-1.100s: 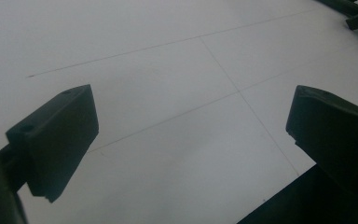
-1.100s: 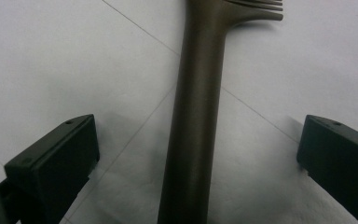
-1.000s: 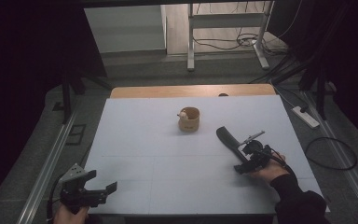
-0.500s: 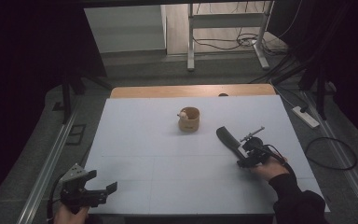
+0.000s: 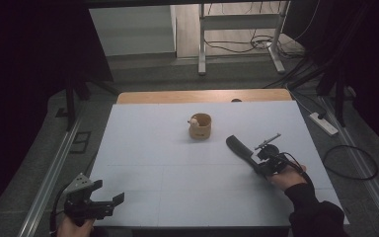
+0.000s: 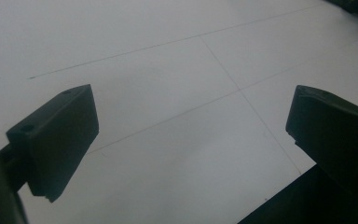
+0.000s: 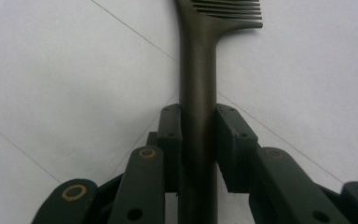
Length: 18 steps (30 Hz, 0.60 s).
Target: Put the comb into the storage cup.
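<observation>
right gripper (image 7: pixel 198 135): you have its jaws pressed tight on both sides of the comb handle; in the high view it (image 5: pixel 262 160) sits at the right of the table, in your right hand (image 5: pixel 288 175).
comb (image 7: pixel 200 70): dark, long-handled, teeth at the far end; it runs straight out from between the jaws, and in the high view it (image 5: pixel 238 147) points up-left toward the middle of the table. whether it touches the surface, you cannot tell.
left gripper (image 6: pixel 191 135): your jaws stand wide apart with nothing between them; in the high view it (image 5: pixel 109 202) is at the near left corner, well apart from the comb.
table (image 5: pixel 148 148): pale grey top with faint seam lines.
cup (image 5: pixel 200 126): small, tan, near the middle of the table, beyond the comb's tip and apart from it, something pale at its rim.
</observation>
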### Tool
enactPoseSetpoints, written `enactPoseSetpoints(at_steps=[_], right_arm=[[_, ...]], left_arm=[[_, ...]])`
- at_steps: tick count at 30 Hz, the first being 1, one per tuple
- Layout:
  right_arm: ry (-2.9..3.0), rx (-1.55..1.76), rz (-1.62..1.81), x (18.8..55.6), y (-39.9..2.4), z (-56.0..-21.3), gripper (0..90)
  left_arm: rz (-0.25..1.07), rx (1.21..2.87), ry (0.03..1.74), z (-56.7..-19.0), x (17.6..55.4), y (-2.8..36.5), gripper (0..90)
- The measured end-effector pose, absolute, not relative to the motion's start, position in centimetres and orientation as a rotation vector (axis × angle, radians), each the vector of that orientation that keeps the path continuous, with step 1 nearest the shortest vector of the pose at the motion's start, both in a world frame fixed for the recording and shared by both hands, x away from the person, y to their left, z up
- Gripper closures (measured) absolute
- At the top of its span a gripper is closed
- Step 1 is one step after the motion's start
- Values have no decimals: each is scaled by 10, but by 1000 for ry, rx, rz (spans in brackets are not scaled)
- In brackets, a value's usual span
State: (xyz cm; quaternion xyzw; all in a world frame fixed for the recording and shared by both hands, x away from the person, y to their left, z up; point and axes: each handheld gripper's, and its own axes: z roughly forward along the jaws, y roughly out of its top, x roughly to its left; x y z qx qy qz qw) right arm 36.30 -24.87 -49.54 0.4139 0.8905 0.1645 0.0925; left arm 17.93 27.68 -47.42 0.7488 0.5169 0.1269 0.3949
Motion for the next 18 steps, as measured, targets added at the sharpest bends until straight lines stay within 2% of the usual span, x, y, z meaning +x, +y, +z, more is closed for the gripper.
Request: enactPoseSetpoints(at_steps=[7, 18], right_arm=[[2628, 1290, 544, 362, -257, -495, 724], [2598, 1242, 630, 354, -264, -488, 725]], left_arm=[[347, 1930, 1282, -473, 178, 273, 9], [311, 1935, 1211, -469, 181, 267, 4]])
